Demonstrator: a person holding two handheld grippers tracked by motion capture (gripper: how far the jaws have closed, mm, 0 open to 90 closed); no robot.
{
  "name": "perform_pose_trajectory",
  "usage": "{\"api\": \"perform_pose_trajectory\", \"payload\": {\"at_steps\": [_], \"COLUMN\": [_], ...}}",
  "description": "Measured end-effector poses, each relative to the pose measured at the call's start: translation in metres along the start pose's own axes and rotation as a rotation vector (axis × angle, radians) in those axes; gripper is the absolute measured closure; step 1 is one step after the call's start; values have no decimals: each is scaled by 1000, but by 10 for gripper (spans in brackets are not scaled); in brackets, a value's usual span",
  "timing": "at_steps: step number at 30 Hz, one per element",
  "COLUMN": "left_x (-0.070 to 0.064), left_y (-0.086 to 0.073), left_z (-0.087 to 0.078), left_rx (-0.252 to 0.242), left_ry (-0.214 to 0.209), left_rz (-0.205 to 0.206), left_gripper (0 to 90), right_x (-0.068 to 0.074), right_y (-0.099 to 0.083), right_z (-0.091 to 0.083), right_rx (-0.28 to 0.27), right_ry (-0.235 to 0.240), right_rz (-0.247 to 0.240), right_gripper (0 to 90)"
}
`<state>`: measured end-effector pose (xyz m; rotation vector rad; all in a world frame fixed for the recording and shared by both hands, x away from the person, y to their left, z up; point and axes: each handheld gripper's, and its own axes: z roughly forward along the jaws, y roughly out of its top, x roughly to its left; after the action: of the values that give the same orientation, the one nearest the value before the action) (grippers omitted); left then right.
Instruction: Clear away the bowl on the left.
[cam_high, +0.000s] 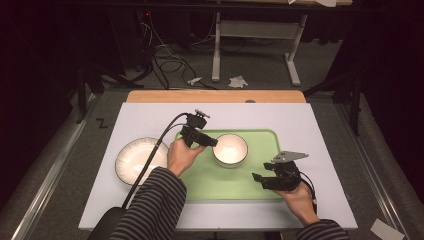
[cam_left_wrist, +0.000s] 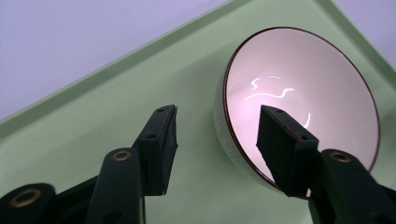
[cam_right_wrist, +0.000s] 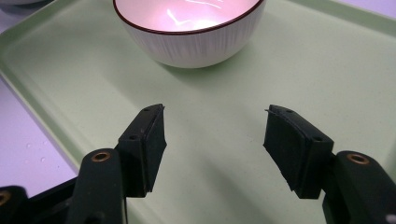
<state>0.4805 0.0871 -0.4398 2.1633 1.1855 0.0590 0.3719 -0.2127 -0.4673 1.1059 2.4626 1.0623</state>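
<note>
A white bowl (cam_high: 230, 149) with a dark rim stands upright on a light green tray (cam_high: 210, 180), toward its far middle. My left gripper (cam_high: 212, 141) is open at the bowl's left rim. In the left gripper view the rim of the bowl (cam_left_wrist: 303, 93) runs between the jaws of the left gripper (cam_left_wrist: 218, 112), one jaw outside over the tray (cam_left_wrist: 70, 140), the other over the bowl's inside. My right gripper (cam_high: 261, 171) is open over the tray's near right part. In the right gripper view the right gripper (cam_right_wrist: 215, 109) holds nothing, and the bowl (cam_right_wrist: 191, 37) stands beyond it on the tray (cam_right_wrist: 327, 70).
A white ribbed plate (cam_high: 136, 160) lies on the pale table (cam_high: 310, 125) just left of the tray, under the left forearm. A wooden strip (cam_high: 215, 96) runs along the table's far edge. Cables and a stand's legs are on the floor beyond.
</note>
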Motion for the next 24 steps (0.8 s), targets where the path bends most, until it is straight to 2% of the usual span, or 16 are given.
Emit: {"api": "perform_pose_trajectory", "payload": {"at_steps": [7,11,14,15,23,24], "left_x": [-4,-6,-7,-8,-4,-2], "left_y": [0,-2,-2,-2,-7,-9], "left_z": [-13,-19,-22,-25,-35,-39], "left_rx": [-30,-37,-42,-42,-52,-63], "left_ry": [-8,10,9,15,14,13], "left_rz": [11,16,15,27,19,8], "left_gripper": [468,460,445,445,447,447], "right_x": [0,0,0,0,0,0], "right_y": [0,0,0,0,0,0], "right_z": [1,1,2,2,1,0], "right_rx": [4,6,5,10,10,2], "right_ry": [4,4,7,9,6,7], "right_rz": [4,-2,-5,-6,-1,3], "right_gripper": [399,399,399,398,398,399]}}
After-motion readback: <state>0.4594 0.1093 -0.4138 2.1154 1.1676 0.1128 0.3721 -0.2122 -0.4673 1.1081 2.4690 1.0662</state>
